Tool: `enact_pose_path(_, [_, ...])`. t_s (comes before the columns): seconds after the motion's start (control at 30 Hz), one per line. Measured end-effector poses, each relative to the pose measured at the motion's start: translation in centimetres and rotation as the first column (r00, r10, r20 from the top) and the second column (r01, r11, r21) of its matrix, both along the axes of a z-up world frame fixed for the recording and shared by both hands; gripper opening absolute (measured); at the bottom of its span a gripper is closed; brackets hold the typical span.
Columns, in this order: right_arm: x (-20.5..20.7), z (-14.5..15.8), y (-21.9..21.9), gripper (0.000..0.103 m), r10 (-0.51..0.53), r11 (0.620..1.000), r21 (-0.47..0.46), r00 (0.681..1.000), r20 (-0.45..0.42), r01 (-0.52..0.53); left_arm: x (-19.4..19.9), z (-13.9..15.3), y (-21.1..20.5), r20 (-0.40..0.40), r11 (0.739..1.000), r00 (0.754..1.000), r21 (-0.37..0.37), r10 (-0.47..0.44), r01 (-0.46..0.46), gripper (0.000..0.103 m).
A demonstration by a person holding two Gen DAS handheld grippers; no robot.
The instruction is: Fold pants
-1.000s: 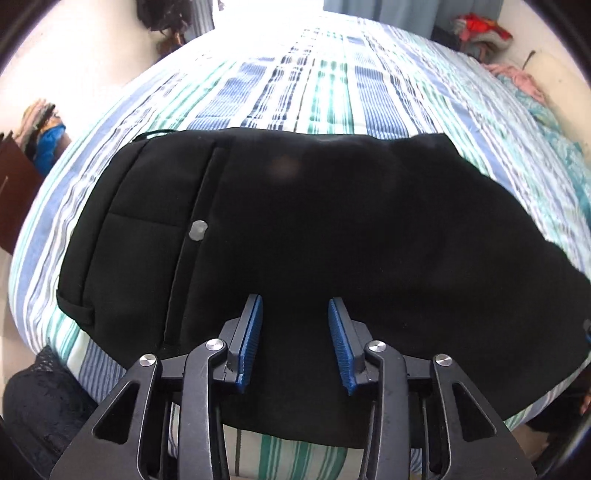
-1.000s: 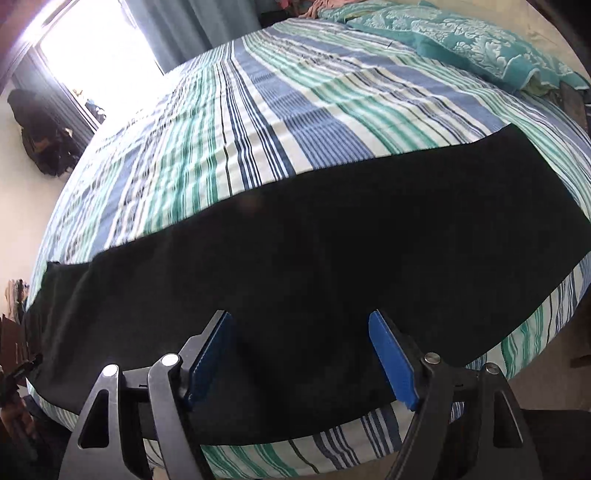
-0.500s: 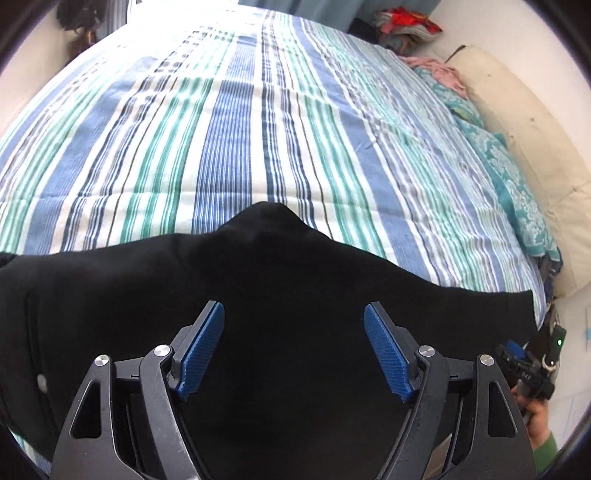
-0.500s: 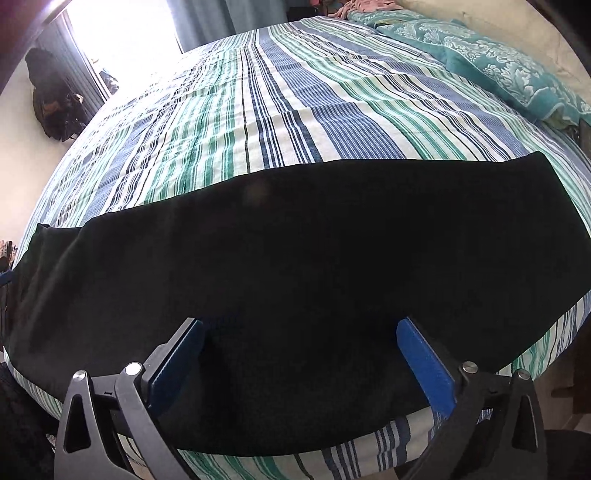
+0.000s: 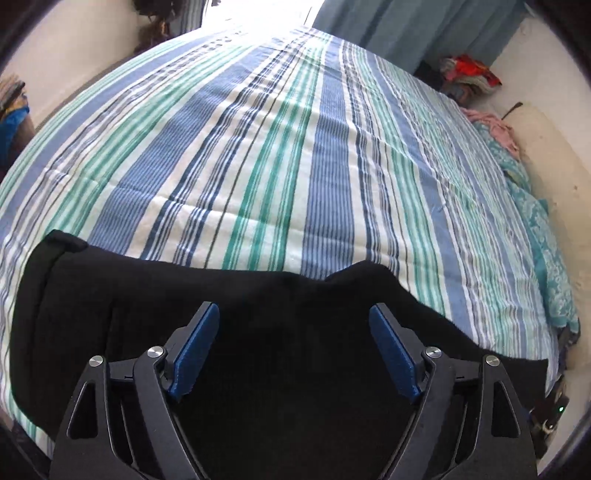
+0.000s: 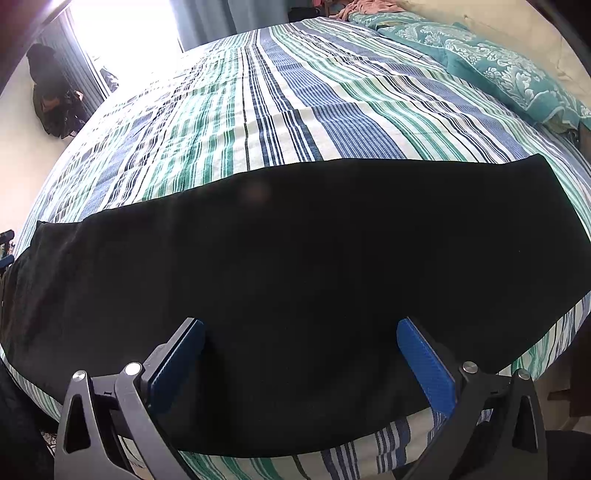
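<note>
Black pants (image 6: 295,266) lie flat and lengthwise along the near edge of the striped bed (image 6: 280,110). In the left wrist view the pants (image 5: 288,332) show the waist end at the left and a small raised hump at their far edge. My left gripper (image 5: 293,347) is open and empty, hovering over the pants near the crotch area. My right gripper (image 6: 301,354) is wide open and empty over the leg part, near the bed's front edge. The leg hem lies at the right.
A teal patterned pillow (image 6: 509,70) lies at the bed's right end. A pile of clothes (image 5: 469,77) sits in the far corner. Curtains (image 5: 406,26) and a bright window are at the back. A dark bag (image 6: 51,96) hangs at the far left.
Both grippers opened wider. The left gripper swung from the waist end towards the middle of the pants, then tilted up. The right gripper shifted slightly right along the leg.
</note>
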State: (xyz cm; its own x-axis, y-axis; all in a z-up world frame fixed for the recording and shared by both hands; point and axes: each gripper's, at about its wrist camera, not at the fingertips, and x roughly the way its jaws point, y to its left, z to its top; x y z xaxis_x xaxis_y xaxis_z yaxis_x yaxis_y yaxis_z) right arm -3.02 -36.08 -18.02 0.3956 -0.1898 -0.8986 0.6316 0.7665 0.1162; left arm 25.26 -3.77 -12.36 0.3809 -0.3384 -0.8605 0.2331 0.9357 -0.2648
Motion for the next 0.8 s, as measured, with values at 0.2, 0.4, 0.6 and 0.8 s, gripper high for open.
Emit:
enact_pose_path(0.2, [0.0, -0.1, 0.3, 0.103, -0.01, 1.0, -0.017, 1.0, 0.001, 0.01, -1.3, -1.3, 3.9, -0.007, 0.996, 1.0, 0.087, 0.021, -0.02, 0.082])
enact_pose_path(0.4, [0.0, -0.1, 0.7, 0.103, -0.048, 0.997, -0.054, 0.999, 0.023, 0.049, -5.7, 0.5, -0.9, 0.052, 0.996, 0.996, 0.046, -0.074, 0.071, 0.084])
enact_pose_path(0.6, [-0.2, -0.1, 1.1, 0.103, -0.009, 0.996, -0.084, 0.999, 0.042, 0.013, -9.3, -2.5, -6.7, 0.009, 0.974, 0.977, 0.08, -0.213, 0.211, 0.087])
enact_pose_path(0.8, [-0.4, 0.3, 0.9, 0.103, 0.018, 0.997, -0.077, 1.0, 0.02, -0.016, -10.2, -4.1, -6.4, 0.073, 0.956, 0.966, 0.179, -0.247, 0.231, 0.097])
